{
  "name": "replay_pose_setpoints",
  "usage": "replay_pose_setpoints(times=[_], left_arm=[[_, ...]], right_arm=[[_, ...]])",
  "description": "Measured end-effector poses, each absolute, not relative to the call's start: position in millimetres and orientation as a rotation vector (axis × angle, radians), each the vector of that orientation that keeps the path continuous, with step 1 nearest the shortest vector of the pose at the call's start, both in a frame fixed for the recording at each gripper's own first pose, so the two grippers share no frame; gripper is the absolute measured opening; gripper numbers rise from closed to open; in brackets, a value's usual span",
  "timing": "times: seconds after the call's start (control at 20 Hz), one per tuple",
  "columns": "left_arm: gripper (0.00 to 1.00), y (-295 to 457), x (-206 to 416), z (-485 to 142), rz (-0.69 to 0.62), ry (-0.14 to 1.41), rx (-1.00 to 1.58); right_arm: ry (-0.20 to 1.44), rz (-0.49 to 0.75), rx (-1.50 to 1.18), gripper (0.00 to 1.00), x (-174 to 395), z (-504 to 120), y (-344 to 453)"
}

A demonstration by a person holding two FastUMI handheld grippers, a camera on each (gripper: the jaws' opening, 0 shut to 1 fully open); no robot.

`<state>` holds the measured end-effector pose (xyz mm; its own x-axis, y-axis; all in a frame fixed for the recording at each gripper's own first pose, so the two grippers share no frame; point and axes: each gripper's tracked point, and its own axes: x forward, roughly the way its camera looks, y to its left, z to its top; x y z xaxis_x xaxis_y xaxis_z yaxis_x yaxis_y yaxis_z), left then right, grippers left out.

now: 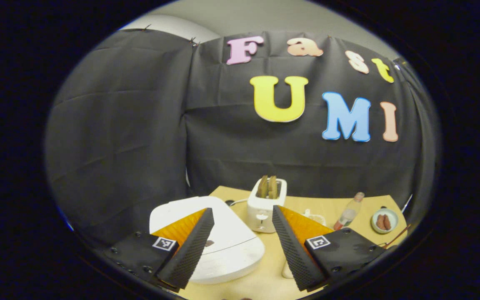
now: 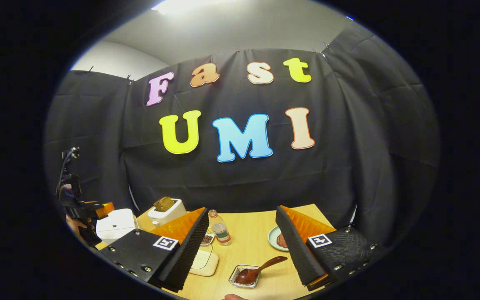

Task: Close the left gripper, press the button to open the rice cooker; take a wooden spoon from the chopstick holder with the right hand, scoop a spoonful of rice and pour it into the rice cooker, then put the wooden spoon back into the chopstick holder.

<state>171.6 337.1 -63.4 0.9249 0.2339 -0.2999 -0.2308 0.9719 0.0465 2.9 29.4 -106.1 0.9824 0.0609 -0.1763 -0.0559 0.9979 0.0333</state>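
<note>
Both the left tongs [image 1: 242,233] and the right tongs [image 2: 242,235] gape wide and empty, the closed white rice cooker [image 1: 223,237] at lower centre, the wooden spoon [image 2: 258,269] lying low in its dish [image 2: 236,282].

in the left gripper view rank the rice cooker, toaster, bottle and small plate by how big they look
1. rice cooker, by far the largest, though it is also nearest the camera
2. toaster
3. bottle and small plate: look about alike, so no ranking between them

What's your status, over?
Both hand-held grippers open, left, right. Cooker lid shut. Spoon in small tray, untouched. Path clear.
</note>
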Motion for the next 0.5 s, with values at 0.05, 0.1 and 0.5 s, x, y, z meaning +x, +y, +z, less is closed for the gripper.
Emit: replay_pose_setpoints(times=[0.05, 0.1, 0.5], left_arm=[[0.98, 314.8, 168.2, -47.5, 0.202, 0.281, -0.001], [0.98, 292.4, 166.2, -29.9, 0.164, 0.248, -0.018], [0.96, 168.5, 132.3, 42.1, -0.029, 0.116, -0.066]], right_arm=[[0.163, 0.054, 0.023, 0.98, 3.5, -99.8, 27.4], [0.149, 0.053, 0.020, 0.98, 4.1, -92.2, 26.3], [0.054, 0.028, 0.004, 0.98, -0.3, -46.2, 35.0]])
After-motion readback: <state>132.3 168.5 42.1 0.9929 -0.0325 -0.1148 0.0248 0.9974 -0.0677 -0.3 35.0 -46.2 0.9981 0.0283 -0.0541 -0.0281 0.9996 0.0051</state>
